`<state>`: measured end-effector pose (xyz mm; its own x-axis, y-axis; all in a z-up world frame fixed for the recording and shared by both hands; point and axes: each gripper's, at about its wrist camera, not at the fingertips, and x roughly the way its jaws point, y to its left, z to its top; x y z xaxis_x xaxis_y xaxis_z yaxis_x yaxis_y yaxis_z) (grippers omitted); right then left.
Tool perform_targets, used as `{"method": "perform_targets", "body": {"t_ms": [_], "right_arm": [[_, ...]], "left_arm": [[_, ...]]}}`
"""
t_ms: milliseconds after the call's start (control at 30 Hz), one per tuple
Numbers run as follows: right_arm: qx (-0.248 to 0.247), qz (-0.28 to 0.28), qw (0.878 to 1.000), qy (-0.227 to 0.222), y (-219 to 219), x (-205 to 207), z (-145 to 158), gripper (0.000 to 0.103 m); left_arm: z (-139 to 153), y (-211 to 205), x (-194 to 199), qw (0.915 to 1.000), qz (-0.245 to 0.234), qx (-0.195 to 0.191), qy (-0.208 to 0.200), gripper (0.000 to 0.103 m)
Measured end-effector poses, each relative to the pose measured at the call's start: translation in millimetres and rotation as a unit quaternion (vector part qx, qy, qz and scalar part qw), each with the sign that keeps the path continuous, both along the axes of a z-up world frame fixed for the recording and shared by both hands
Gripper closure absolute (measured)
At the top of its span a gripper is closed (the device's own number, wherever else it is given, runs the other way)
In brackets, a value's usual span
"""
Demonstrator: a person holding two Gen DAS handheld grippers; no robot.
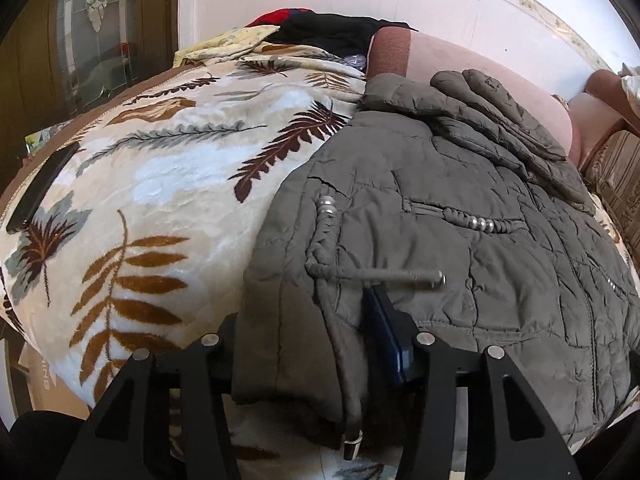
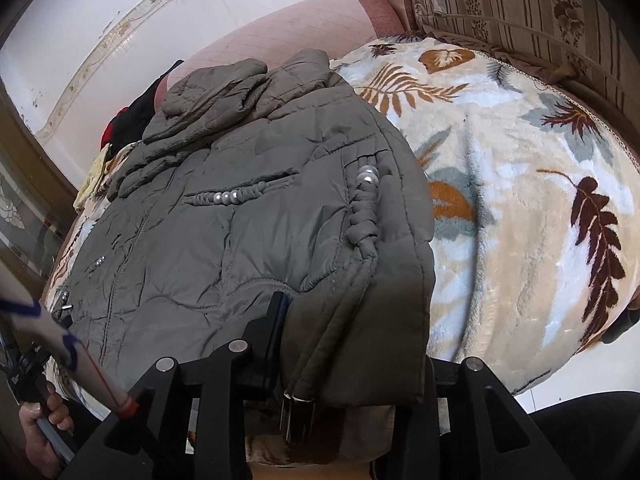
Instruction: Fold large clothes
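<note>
Leaf-print blanket (image 1: 152,184) under quilted grey-green jacket (image 1: 460,232)

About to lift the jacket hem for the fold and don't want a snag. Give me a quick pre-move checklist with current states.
1. Left gripper has the quilted jacket hem between its fingers: ok.
2. Right gripper has the hem too: ok.
3. Drawcord clear of the fingers: not ok, it lies beside one.
4. Sleeves folded onto the jacket: ok.
5. Leaf-print blanket not caught in the grip: cannot tell.
</note>
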<state>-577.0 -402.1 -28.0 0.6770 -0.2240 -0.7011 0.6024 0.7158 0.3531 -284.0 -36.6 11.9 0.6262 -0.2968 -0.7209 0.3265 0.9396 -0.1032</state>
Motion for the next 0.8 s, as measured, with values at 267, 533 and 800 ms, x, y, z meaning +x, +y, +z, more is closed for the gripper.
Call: {"method": "perform_targets", "body": {"t_ms": [267,533,800], "right_arm": [[-0.037,0.003,0.999,-0.005,7,-1,8,0.077],[-0.041,0.002,0.999,0.001,8,-1,7,0.077],[-0.050,0.003,0.999,0.005,11,1,7,0.077]], "left_arm": [[7,-5,-11,0.9991,-0.023,0.013,-0.034,0.081],[6,-11,-13,0.9981,-0.021,0.036,-0.046,0.081],[5,-15,-16,0.9970,-0.021,0.050,-0.054,0.081]]}}
